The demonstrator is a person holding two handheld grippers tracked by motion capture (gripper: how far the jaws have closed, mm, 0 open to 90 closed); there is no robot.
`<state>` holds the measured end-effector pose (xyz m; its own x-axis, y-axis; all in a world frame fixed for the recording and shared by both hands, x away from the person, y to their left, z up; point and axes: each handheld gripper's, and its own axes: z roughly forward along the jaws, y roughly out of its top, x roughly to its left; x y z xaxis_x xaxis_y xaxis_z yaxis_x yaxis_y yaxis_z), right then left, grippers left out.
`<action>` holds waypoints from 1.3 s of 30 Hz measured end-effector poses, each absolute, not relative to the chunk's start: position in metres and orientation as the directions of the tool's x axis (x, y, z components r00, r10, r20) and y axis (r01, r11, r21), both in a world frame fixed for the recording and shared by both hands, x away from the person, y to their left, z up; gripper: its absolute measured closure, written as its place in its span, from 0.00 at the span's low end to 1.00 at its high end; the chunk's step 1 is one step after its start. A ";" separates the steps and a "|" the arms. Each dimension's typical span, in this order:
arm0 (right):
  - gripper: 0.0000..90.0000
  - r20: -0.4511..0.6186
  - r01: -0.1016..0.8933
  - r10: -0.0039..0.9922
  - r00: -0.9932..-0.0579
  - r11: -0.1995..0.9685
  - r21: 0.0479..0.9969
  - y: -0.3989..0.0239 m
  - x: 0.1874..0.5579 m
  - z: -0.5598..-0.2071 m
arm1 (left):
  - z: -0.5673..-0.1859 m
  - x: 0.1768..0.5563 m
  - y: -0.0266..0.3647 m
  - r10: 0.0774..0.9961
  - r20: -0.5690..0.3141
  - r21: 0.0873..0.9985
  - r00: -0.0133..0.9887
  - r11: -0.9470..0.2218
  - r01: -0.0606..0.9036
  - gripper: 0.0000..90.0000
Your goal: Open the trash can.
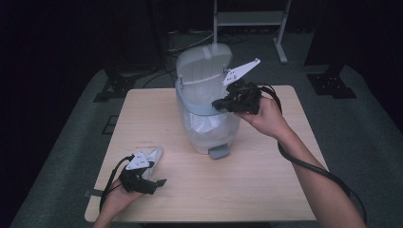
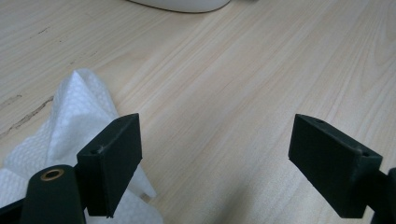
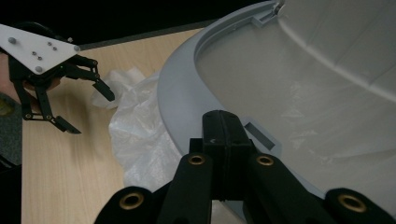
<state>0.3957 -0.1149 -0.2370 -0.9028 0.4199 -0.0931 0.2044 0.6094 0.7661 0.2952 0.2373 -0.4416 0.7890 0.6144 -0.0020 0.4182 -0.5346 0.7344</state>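
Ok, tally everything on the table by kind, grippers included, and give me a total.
Pedal bin: 1
Bin liner: 1
Paper towel: 1
Grippers: 2 (left gripper open, right gripper shut at the bin's rim)
Total: 5

No text, label, brand, number or sign could be read anywhere in these views.

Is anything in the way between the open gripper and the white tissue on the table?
Nothing visible is. The left gripper is open right beside the tissue, with only bare table between its jaws; one jaw already overlaps the tissue's edge.
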 end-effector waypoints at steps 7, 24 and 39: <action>1.00 -0.053 0.215 0.423 -0.905 0.560 0.800 -0.125 0.390 -0.235 | -0.441 0.295 0.239 0.617 0.000 0.738 0.787 -0.531 0.417 0.18; 0.87 0.013 0.281 0.455 -0.890 0.527 0.802 -0.180 0.365 -0.267 | -0.437 0.295 0.241 0.638 0.023 0.741 0.770 -0.528 0.415 0.18; 0.75 0.028 0.334 0.487 -0.873 0.556 0.761 -0.198 0.356 -0.324 | -0.435 0.296 0.242 0.651 0.033 0.740 0.758 -0.526 0.419 0.18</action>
<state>0.3563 -0.1982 -0.3236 -0.8728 0.4874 0.0275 0.3343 0.5557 0.7612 0.2964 0.2420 -0.4347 0.7583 0.6511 0.0330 0.4191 -0.5256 0.7404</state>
